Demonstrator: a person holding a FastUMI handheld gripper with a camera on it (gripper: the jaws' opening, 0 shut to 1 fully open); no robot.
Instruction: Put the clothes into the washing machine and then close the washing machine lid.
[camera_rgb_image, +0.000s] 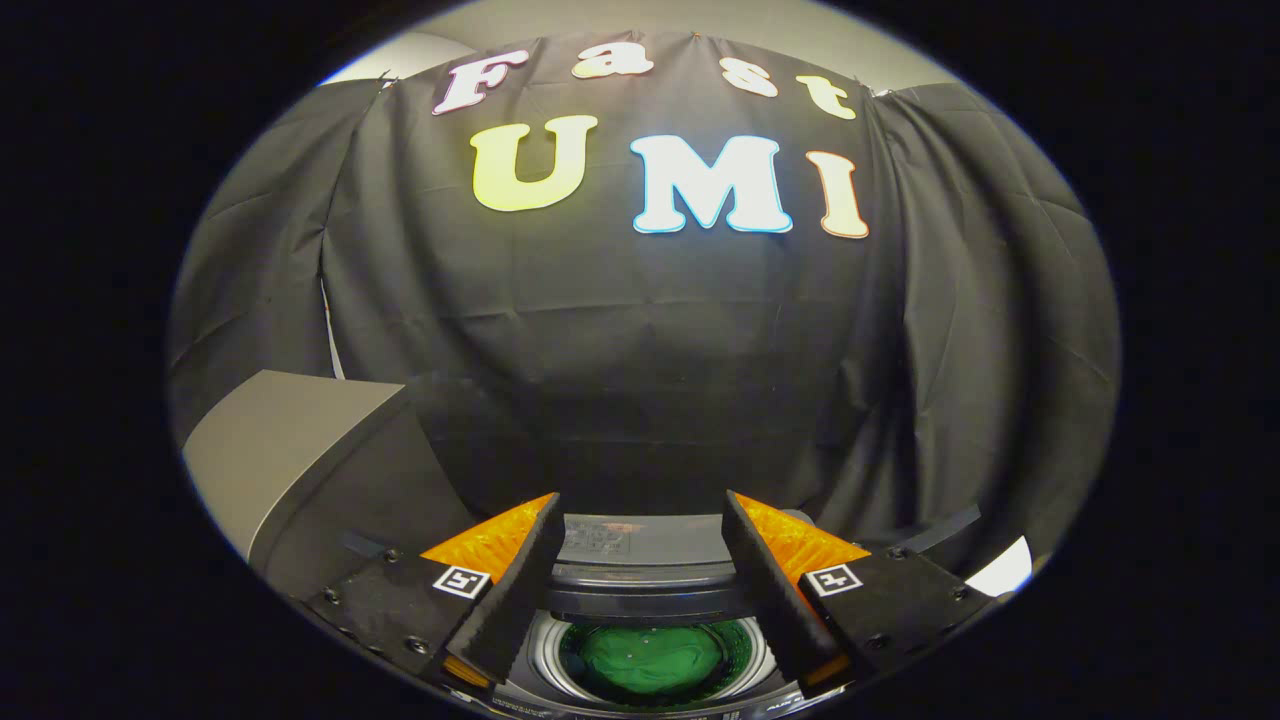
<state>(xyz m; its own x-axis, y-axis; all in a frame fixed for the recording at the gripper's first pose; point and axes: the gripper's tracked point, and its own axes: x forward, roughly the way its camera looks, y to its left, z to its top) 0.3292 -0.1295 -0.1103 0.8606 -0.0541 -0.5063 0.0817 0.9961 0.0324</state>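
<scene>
Gripper (640, 540) fingers spread wide, holding nothing. Washing machine (640, 590) sits below and between them w/ lid open, green clothes (655, 660) lying inside the drum

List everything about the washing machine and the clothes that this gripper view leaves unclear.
- Washing machine: its front and sides lie beyond the view's lower edge and behind the open fingers.
- Lid: cannot be made out; the dark back panel blends into the black cloth wall.
- Green cloth in the drum: garment type too small to tell; its near part is cut off.
- Panel markings: too small and blurred.
- Grey box: partly cut off.
</scene>
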